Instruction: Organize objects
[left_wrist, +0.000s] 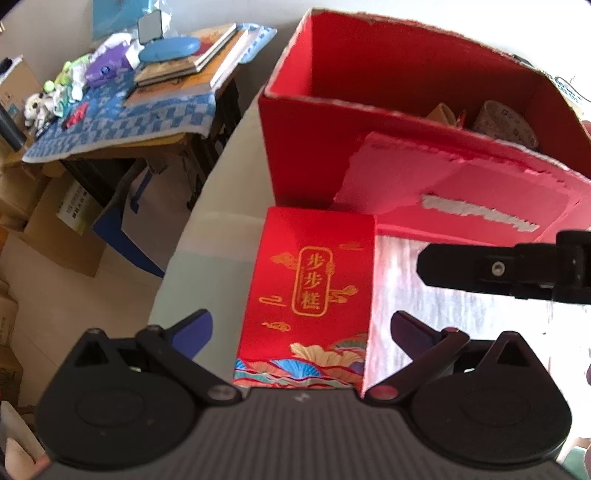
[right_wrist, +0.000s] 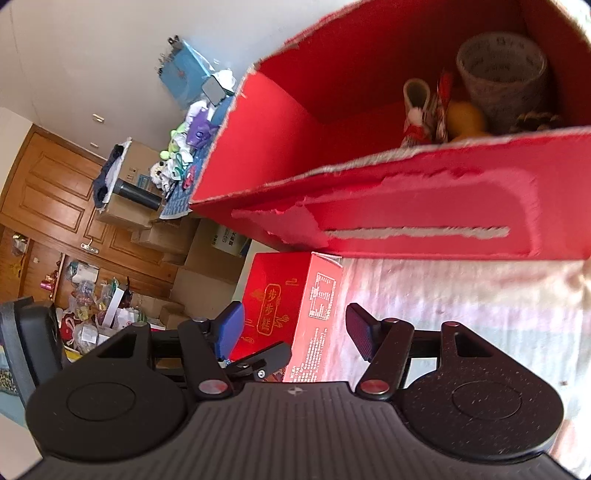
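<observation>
A small red gift box (left_wrist: 310, 288) with gold characters lies on the pale table (left_wrist: 461, 314), just in front of a large open red carton (left_wrist: 388, 85). My left gripper (left_wrist: 303, 328) is open, one finger on each side of the small box with a gap on both sides. My right gripper (right_wrist: 295, 328) is open too and holds nothing; the small red box (right_wrist: 291, 306) lies ahead between its finger lines. One of its black fingers (left_wrist: 480, 269) reaches in from the right, apart from the box. Inside the carton (right_wrist: 332, 110) are a paper cup (right_wrist: 502, 81), a yellow object (right_wrist: 465, 118) and a small doll (right_wrist: 417, 118).
The carton's front wall (right_wrist: 424, 221) is torn. To the left of the table's rounded edge stands a side table with a blue checked cloth (left_wrist: 147, 110), books and toys. Cardboard boxes (left_wrist: 62, 221) crowd the floor. A wooden door (right_wrist: 48, 192) is far left.
</observation>
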